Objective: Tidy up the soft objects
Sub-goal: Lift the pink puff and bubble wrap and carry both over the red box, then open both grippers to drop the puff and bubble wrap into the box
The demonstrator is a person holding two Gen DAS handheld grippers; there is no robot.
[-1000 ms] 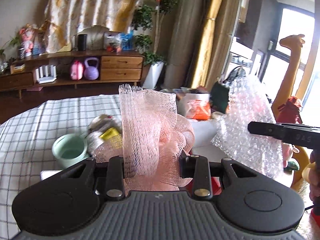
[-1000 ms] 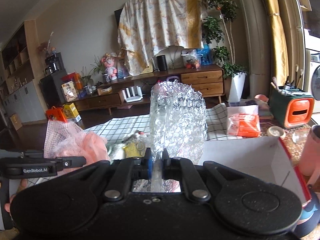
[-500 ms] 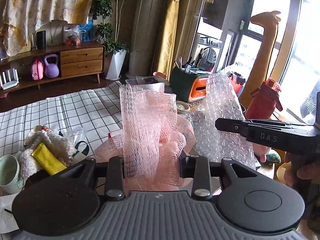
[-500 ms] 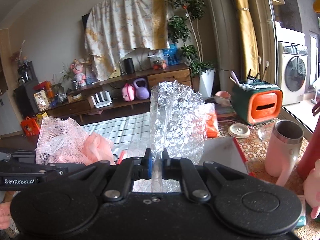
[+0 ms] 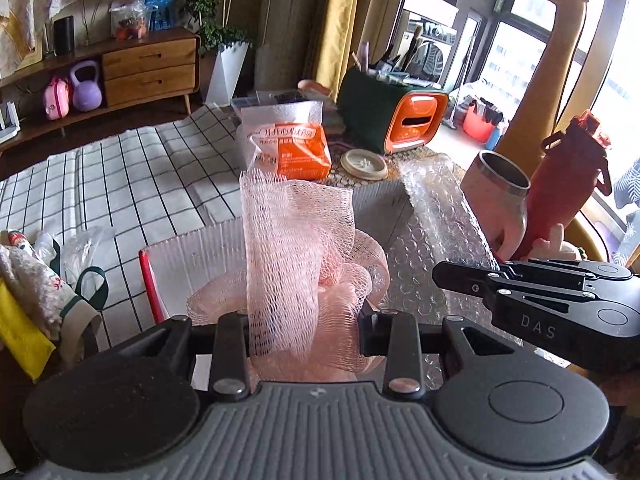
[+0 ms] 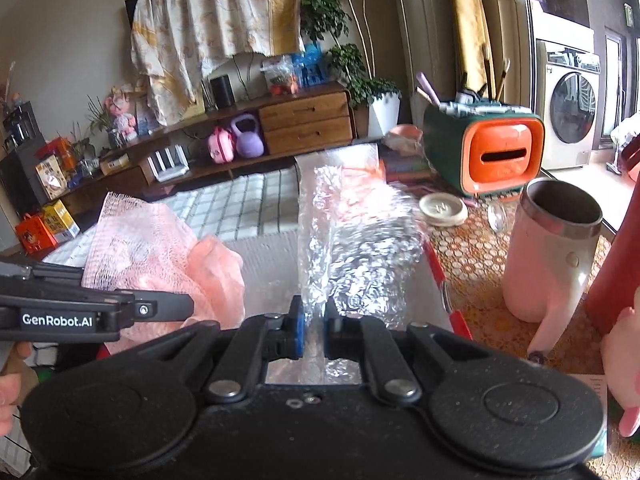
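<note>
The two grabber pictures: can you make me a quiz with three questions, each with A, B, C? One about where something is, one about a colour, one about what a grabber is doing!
1. Where is the lidless pink mug?
A. On the wooden sideboard
B. Right of the box, on the patterned mat
C. Inside the box

2. What colour is the mesh sponge?
A. Pink
B. Blue
C. Green

3. What is the right gripper doing?
A. Hanging open, empty
B. Pinching the bubble wrap
C. Holding the mug

Answers:
1 B: the mug stands on the mat beside the box's red-edged wall.
2 A: the netting in the left gripper is pale pink.
3 B: the blue pads press a fold of wrap between them.
</note>
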